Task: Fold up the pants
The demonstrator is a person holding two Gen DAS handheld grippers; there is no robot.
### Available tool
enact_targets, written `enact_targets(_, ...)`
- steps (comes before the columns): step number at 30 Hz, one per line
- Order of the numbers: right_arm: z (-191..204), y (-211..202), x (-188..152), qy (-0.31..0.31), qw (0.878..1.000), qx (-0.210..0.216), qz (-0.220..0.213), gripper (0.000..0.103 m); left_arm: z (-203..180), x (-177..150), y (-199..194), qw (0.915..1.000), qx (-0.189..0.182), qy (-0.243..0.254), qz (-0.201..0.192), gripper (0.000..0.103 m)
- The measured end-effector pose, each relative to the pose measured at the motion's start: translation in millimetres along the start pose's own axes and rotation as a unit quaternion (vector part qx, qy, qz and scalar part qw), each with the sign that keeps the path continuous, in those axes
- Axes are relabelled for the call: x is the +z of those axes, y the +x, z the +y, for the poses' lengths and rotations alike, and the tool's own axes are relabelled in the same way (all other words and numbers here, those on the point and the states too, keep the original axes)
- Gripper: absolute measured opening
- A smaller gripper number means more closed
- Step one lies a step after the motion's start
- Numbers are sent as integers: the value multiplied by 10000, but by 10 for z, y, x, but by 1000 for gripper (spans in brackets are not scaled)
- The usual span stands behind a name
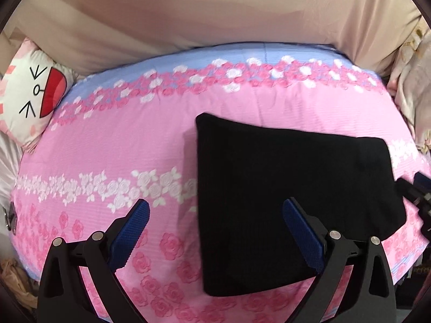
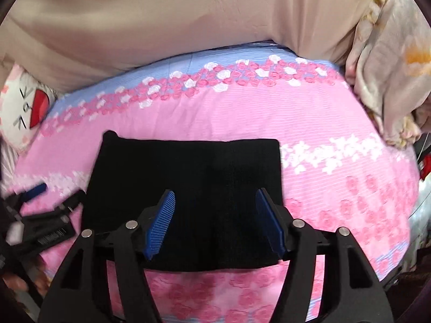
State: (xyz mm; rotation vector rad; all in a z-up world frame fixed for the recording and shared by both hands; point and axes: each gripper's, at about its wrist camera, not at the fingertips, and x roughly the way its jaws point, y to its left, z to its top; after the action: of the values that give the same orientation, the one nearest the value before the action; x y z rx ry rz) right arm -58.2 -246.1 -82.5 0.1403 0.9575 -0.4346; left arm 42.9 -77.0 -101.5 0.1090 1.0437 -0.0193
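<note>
**Pants folded flat, both my claws off them**

Under everything is the bed [image 1: 107, 145], covered in a pink sheet printed with roses and a blue band along the far side. It gives me a wide, soft surface to fold on. Beyond it hangs a beige cloth [image 1: 188, 13], and a cartoon-faced pillow [image 1: 32, 94] sits at the far left corner, well out of my way.

The pants [image 2: 188, 177] lie on the pink sheet as a compact black rectangle with squared edges, which I judge to be the finished fold or very near it. The fabric is so dark that I cannot make out layers, seams or a waistband, so I cannot say how many folds are stacked there.

At the right edge of the bed, a crumpled pale floral cloth [image 2: 390, 67] is cut off by the lens rim.

My right gripper [image 2: 215, 202] hangs above the near part of the pants, jaws apart, nothing between the blue pads. My left gripper [image 1: 215, 210] hovers over the left edge of the pants, jaws spread wide and empty. In the right view, the left gripper is only a blurred dark shape.
</note>
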Motion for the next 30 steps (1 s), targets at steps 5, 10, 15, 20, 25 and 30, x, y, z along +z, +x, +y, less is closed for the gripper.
enact_targets(5, -524, 197, -69, 629, 9976, -14, 283, 75, -32, -67, 136, 9996, 173, 58, 219, 98)
enact_targets(10, -894, 627, -119, 959, 9897, 666, 827, 75, 366, -257, 485, 9891, -597, -962, 944, 98)
enact_targets(15, -892, 926, -198, 1104, 9831, 888, 1156, 80, 351, -405, 736, 9774, -1059, -1145, 1424, 97)
enact_targets(20, -945, 1025, -265, 1585, 9709, 1211, 1323, 85, 212, -404, 746, 9826, -816, -888, 1412, 98)
enact_targets(25, -889, 1018, -302, 1641, 9696, 1252, 1316, 89, 140, -373, 803, 9820, -843, -828, 1476, 98)
enact_targets(30, -877, 1031, -306, 1648, 9695, 1253, 1311, 91, 135, -364, 878, 9778, -998, -979, 1559, 98)
